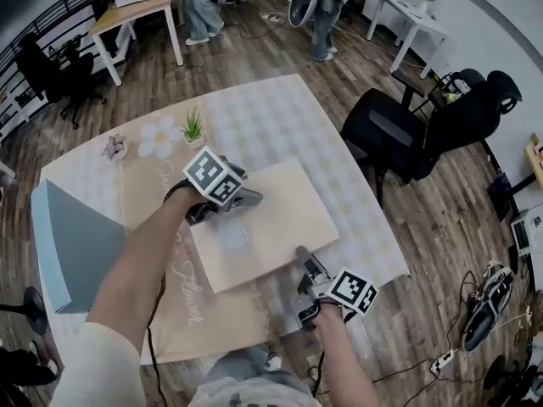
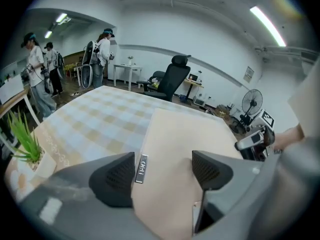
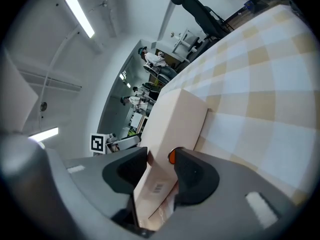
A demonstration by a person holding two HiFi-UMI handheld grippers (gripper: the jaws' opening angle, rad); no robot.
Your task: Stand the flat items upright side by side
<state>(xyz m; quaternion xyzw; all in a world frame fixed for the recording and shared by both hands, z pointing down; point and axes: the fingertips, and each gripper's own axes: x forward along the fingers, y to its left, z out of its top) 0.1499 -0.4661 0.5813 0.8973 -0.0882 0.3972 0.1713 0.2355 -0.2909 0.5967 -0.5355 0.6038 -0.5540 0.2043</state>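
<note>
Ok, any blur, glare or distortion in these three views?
Head view: fairly sharp centre, bowed edges. Left gripper view: fisheye, dark corners, white ceiling light strip glares, green potted plant soft. Right gripper view: tilted fisheye, flat beige box sharp.

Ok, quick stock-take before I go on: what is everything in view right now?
flat box: one, beige, lying flat mid-table.
flat panel: one, grey-blue, at the table's left edge in the head view.
potted plant: one, green, far side of the table.
small pot: one, greyish plant, left of the potted plant.
tablecloth: one, pale check with a flower print, covering the table.
office chair: at least one, black, right of the table.
people: several, standing at the far end of the room.
left gripper: grey, open over the flat box.
right gripper: grey, closed on the flat box's near edge.
</note>
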